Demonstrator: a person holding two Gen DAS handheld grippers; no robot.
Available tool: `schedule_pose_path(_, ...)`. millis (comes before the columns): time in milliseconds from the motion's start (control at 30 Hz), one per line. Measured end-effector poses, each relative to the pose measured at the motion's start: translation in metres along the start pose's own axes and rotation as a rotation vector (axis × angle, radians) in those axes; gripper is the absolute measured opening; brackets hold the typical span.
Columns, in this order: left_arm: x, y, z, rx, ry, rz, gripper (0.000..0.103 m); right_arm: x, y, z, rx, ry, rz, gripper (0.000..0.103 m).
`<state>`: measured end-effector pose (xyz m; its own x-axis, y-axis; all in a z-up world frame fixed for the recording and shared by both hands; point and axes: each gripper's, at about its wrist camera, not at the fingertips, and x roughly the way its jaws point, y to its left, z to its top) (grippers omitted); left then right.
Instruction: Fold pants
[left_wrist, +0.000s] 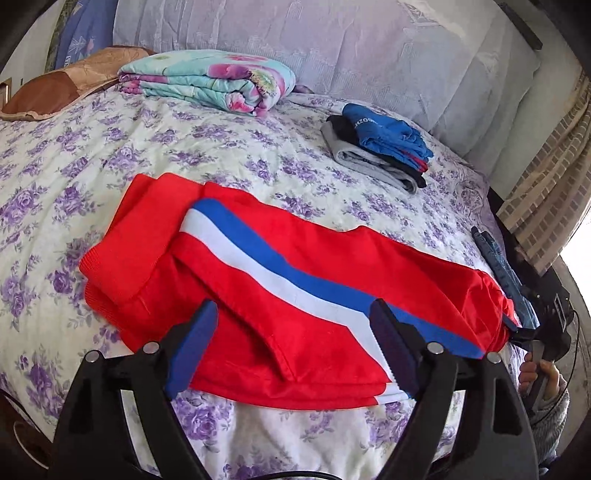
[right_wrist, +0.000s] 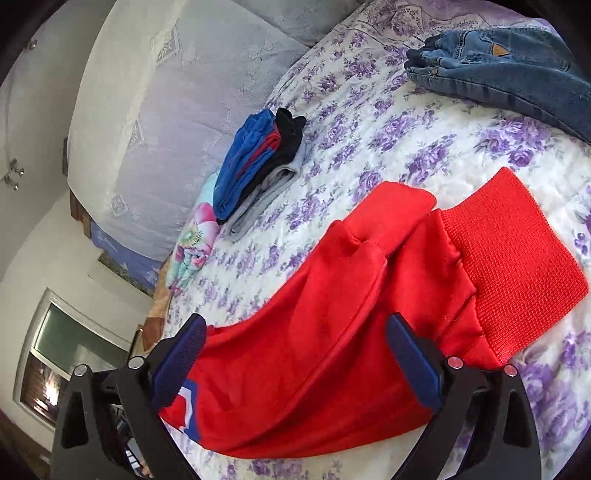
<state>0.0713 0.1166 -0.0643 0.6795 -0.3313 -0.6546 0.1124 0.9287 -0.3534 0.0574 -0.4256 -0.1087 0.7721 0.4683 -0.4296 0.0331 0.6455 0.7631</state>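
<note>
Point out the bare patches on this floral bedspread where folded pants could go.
Free: the wide stretch between the red track pants and the folded floral quilt, and the strip between the pants and the small stack of folded clothes. Crowded: the far right edge, where the blue jeans lie, and the near edge under both grippers.

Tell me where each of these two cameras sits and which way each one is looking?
Left wrist view: sits on the left claw, looking along its open fingers across the red pants toward the folded blanket; the right claw and a hand show at the right edge.
Right wrist view: sits on the right claw, rolled sideways, looking along its open fingers over the pants' ribbed cuffs toward the jeans.
Shared: pants, flowered bed cover, small stack of folded clothes.
</note>
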Motion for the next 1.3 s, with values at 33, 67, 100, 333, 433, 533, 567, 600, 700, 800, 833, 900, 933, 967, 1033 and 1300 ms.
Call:
schedule_pose_path(33,0.001,0.002,-0.001,-0.006,0.004,-0.001,0.082,0.002,-0.001,0.003,0.007,-0.004,0.008,0.09)
schedule_pose_path(67,0.002,0.003,-0.002,-0.01,0.007,-0.004,0.082,0.005,-0.003,0.006,0.022,0.001,0.01,0.082)
schedule_pose_path(100,0.004,0.004,-0.002,-0.013,0.011,-0.005,0.082,0.009,-0.005,0.008,0.039,0.013,0.01,0.074)
schedule_pose_path(333,0.008,0.006,-0.005,-0.008,0.029,-0.005,0.086,0.004,-0.005,0.007,0.046,0.034,0.005,0.047)
schedule_pose_path(433,0.011,0.006,-0.005,-0.011,0.032,-0.005,0.087,0.002,-0.002,0.007,0.032,0.036,-0.004,0.047)
schedule_pose_path(533,0.013,0.006,-0.006,-0.002,0.036,0.001,0.088,0.012,-0.007,0.014,0.047,0.035,-0.015,0.046)
schedule_pose_path(567,0.013,0.005,-0.007,0.002,0.037,0.003,0.088,0.016,-0.009,0.015,0.046,0.037,-0.011,0.038)
schedule_pose_path(600,0.013,0.006,-0.006,0.004,0.038,0.003,0.088,0.018,-0.009,0.016,0.035,0.035,-0.014,0.024)
schedule_pose_path(700,0.013,0.007,-0.006,-0.003,0.038,-0.009,0.088,0.002,-0.009,0.014,0.029,-0.04,0.001,0.006)
schedule_pose_path(800,0.014,0.007,-0.007,-0.006,0.036,-0.013,0.088,-0.04,0.01,0.006,-0.063,-0.162,0.01,0.006)
schedule_pose_path(833,0.014,0.007,-0.008,-0.003,0.035,-0.012,0.089,-0.054,0.014,0.001,-0.084,-0.189,0.005,0.006)
schedule_pose_path(900,0.014,0.006,-0.008,0.009,0.034,-0.007,0.09,-0.074,0.012,-0.012,-0.09,-0.213,-0.037,0.006)
schedule_pose_path(933,0.015,0.005,-0.008,0.016,0.032,-0.004,0.092,-0.075,0.006,-0.019,-0.094,-0.193,-0.089,0.008)
schedule_pose_path(967,0.016,0.004,-0.009,0.022,0.032,-0.001,0.092,-0.069,-0.004,-0.022,-0.094,-0.141,-0.148,0.016)
schedule_pose_path(1033,0.017,0.003,-0.009,0.028,0.032,0.007,0.093,-0.063,-0.038,-0.024,0.06,-0.077,-0.173,0.021)
schedule_pose_path(1300,0.018,0.002,-0.01,0.023,0.032,0.015,0.093,-0.072,-0.055,-0.018,0.224,-0.094,-0.088,0.068)
